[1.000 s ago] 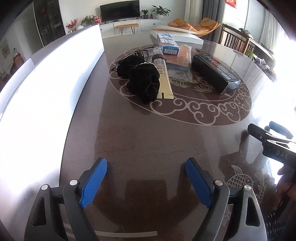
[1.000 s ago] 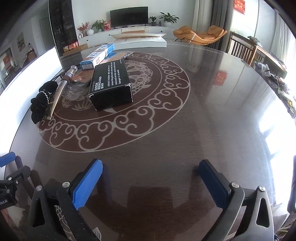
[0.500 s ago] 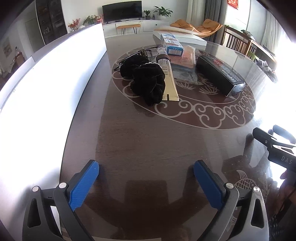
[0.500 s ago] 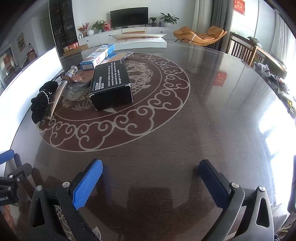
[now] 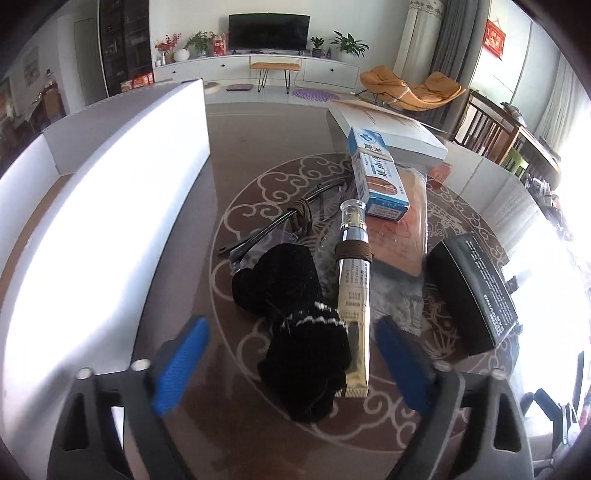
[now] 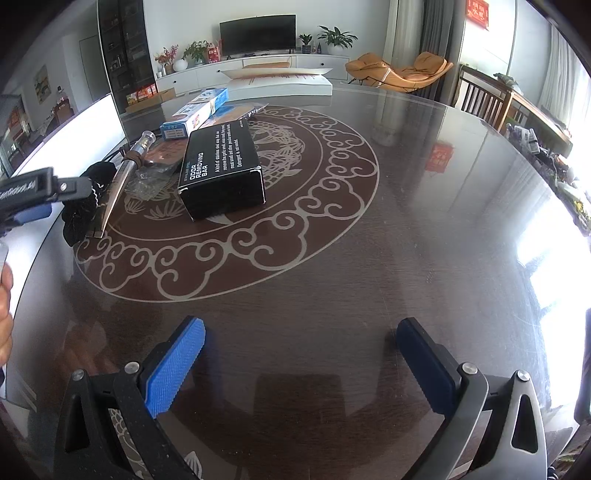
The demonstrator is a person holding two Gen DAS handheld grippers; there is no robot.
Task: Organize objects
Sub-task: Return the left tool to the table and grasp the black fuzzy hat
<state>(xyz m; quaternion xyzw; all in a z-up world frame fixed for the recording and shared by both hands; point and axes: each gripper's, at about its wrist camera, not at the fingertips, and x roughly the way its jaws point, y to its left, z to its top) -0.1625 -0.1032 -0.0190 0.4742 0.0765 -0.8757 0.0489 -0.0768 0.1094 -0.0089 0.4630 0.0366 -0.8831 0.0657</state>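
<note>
Both grippers stood open, gripping nothing. Left gripper [image 5: 291,363], jaws just narrowing, straddled the black glove [image 5: 295,332] untouched; right gripper [image 6: 299,363] hovered over bare table [image 6: 406,221], black box [image 6: 221,170] at eleven o'clock

A long white media cabinet [image 6: 255,70] runs along the far white wall, with a dark flat television [image 6: 257,32] standing on it. Potted plants [image 6: 337,37] and a spray of red flowers [image 6: 168,55] sit along its top. A small wooden bench [image 5: 274,67] stands before the cabinet. To the left rises a tall dark shelving unit [image 6: 125,55]. An orange lounge chair [image 6: 400,72] sits by grey and pale curtains [image 6: 432,40]. Dark wooden chairs [image 6: 480,98] stand at the right, where strong daylight, probably from a window out of sight, washes out the edge. A red hanging [image 5: 495,37] marks the wall. The glossy dark desk [image 6: 406,221] reflects the room.
</note>
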